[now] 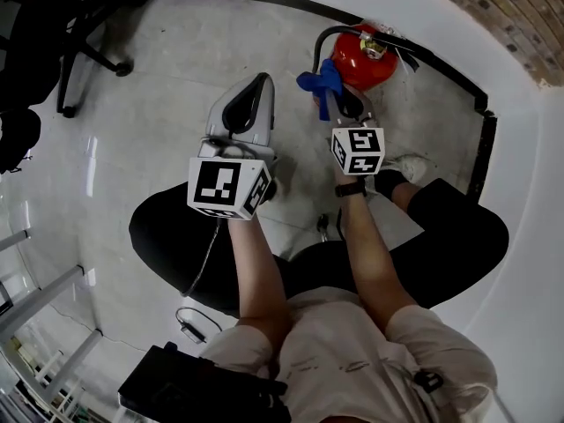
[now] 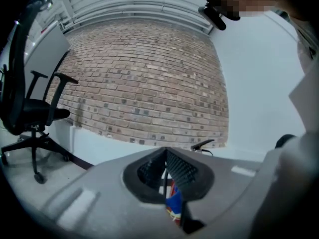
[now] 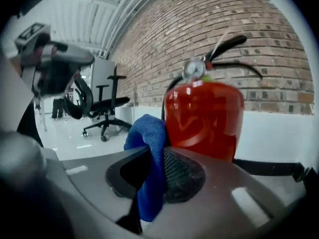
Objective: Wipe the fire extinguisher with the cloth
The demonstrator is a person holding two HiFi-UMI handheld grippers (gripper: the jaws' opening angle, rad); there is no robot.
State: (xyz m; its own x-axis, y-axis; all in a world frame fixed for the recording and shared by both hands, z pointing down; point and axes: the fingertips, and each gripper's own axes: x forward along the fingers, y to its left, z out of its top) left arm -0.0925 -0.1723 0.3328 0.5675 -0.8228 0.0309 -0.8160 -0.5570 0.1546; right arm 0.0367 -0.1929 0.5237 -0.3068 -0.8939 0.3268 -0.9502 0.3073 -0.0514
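The right gripper (image 3: pixel 158 166) is clamping a fold of the blue cloth (image 3: pixel 149 133) between its jaws, so the pick-up part of the job is looking done. The red extinguisher (image 3: pixel 204 116) is standing upright on the floor (image 1: pixel 176 60) against the foot of the brick wall, right in front of that gripper. In the head view the cloth (image 1: pixel 322 82) is hanging just beside the left flank of the extinguisher (image 1: pixel 361 64); whether it is touching the red body I cannot tell, and no wiped patch is showing on the shell. The left gripper (image 1: pixel 256 91) is hovering to the left, apart from the extinguisher, and in its own view the left gripper (image 2: pixel 166 168) is showing its jaws together with nothing clearly held between them. By my reading, the wiping itself is only starting or just about to: the body, the top and the far side are all waiting to be rubbed.
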